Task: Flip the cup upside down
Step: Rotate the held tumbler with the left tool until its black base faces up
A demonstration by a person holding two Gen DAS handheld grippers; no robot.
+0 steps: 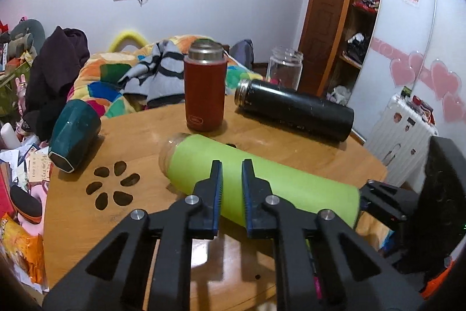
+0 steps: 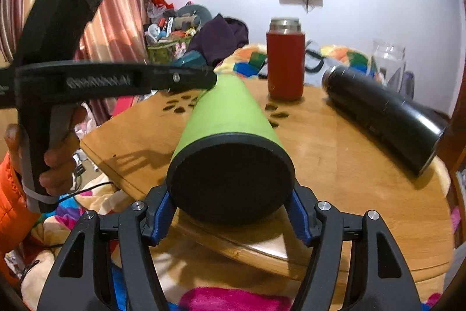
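Green cup [image 2: 230,118] lies on its side on the wooden table [image 2: 335,165], w/ its long axis pointing straight away from the right gripper [image 2: 231,212]. Its black bottom end faces that camera, at the near table edge; the clear mouth end [image 1: 167,150] points toward the table centre, near the red thermos [image 1: 205,95]. So the right gripper is the nearer one, and it meets the cup end-on: its blue pads [image 2: 163,212] stand wide, one on each side of the bottom end, touching or nearly so. I cannot tell if they already press.

Left gripper [image 1: 232,188] hovers over the middle of the cup, across its axis, fingers at a narrow gap and holding nothing.

Judgement: to stand the cup mouth-down, the bottom end must swing up and over approx. a quarter turn, which suits the right side's grip.
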